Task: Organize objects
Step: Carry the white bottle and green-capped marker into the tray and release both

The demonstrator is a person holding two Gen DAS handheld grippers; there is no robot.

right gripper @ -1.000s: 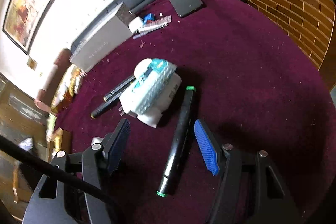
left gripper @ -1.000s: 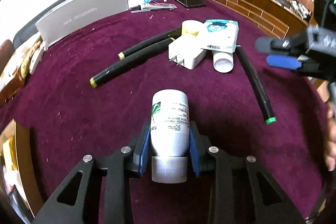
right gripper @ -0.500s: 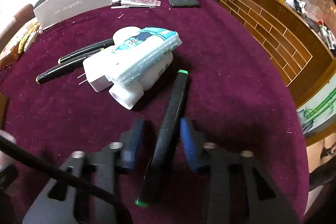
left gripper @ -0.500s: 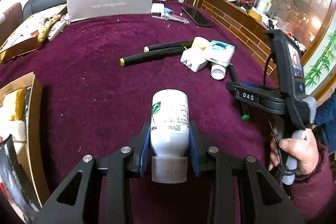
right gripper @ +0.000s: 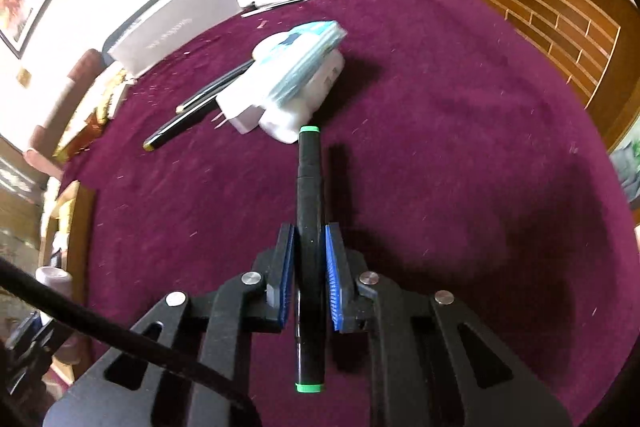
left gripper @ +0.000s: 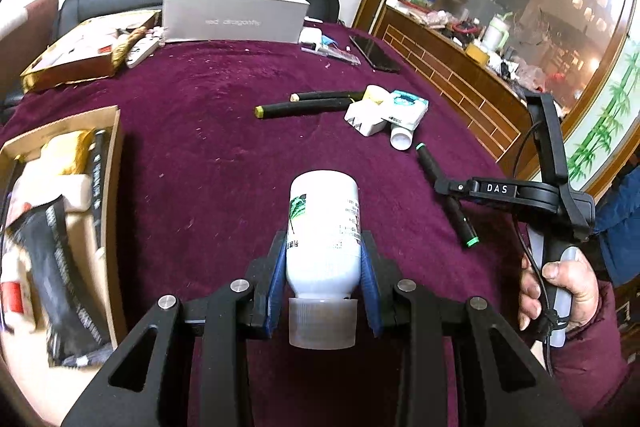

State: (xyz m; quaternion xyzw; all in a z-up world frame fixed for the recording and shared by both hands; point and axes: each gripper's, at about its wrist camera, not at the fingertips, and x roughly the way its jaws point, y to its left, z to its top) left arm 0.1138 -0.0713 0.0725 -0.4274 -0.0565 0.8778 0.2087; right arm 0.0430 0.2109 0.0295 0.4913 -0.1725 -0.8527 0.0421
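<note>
Right gripper [right gripper: 310, 263] fingers pinch the black green-capped marker [right gripper: 308, 195] mid-barrel, its long axis along them, over the maroon tabletop [right gripper: 460, 131]; left gripper [left gripper: 323, 281] clamps the white plastic bottle [left gripper: 323, 223], open cardboard box [left gripper: 110, 163] nearer at the tabletop's left edge.

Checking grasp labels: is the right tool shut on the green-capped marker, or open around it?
Shut on it. Both blue pads press the black barrel of the green-capped marker, which lies along the right tool.

Maroon-clothed table [left gripper: 224, 155] — two black markers [left gripper: 304, 105], white adapter [left gripper: 366, 117], phone [left gripper: 374, 53], grey box [left gripper: 234, 21].
</note>
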